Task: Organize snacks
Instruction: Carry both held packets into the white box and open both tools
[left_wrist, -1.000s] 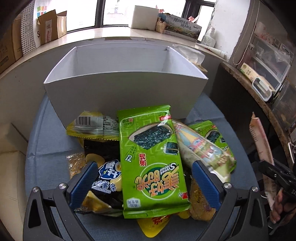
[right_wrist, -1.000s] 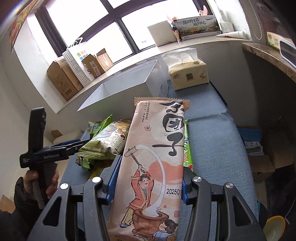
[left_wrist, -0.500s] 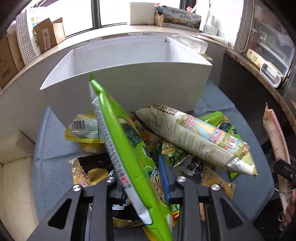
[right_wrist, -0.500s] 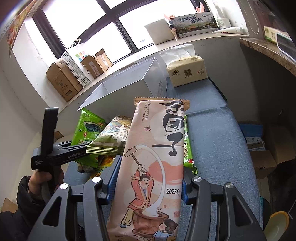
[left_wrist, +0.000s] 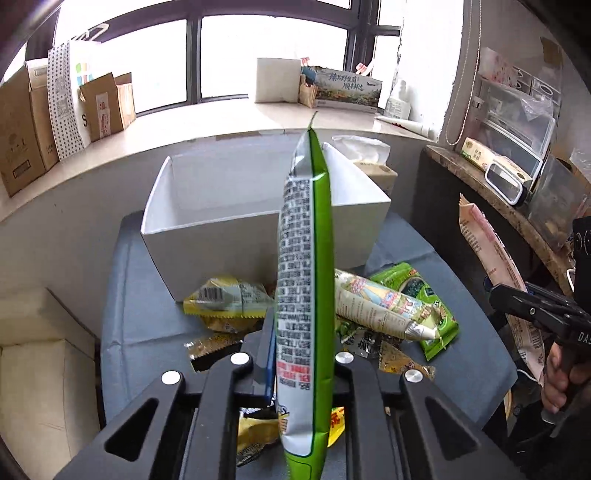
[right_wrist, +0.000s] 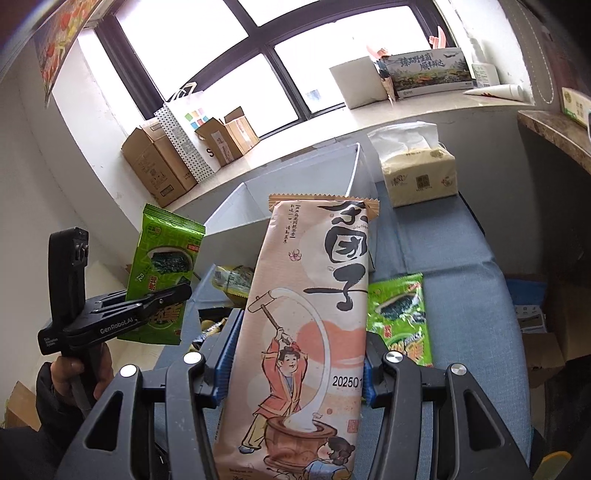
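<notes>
My left gripper (left_wrist: 301, 360) is shut on a green seaweed snack pack (left_wrist: 304, 280), which stands on edge above the snack pile; the same seaweed pack (right_wrist: 164, 273) shows at the left of the right wrist view. My right gripper (right_wrist: 299, 363) is shut on a long pink rice-cake packet (right_wrist: 306, 332), seen also at the right edge as the pink packet (left_wrist: 495, 266). An open white box (left_wrist: 221, 206) stands behind the pile on the blue-grey cushion (left_wrist: 144, 295). Loose snacks remain there: a yellow packet (left_wrist: 229, 299), a pale long bag (left_wrist: 380, 306) and a second green seaweed pack (right_wrist: 400, 317).
A tissue pack (right_wrist: 417, 173) sits right of the box. Cardboard boxes (left_wrist: 22, 136) and a dotted paper bag (right_wrist: 184, 136) line the windowsill. A counter with plastic containers (left_wrist: 509, 166) is at the right. A person's hand (right_wrist: 77, 373) holds the left gripper's handle.
The left gripper's jaws closed on the flat-lying green seaweed pack and lifted it off the pile, turning it on edge. The right gripper rose slightly, holding the pink packet throughout.
</notes>
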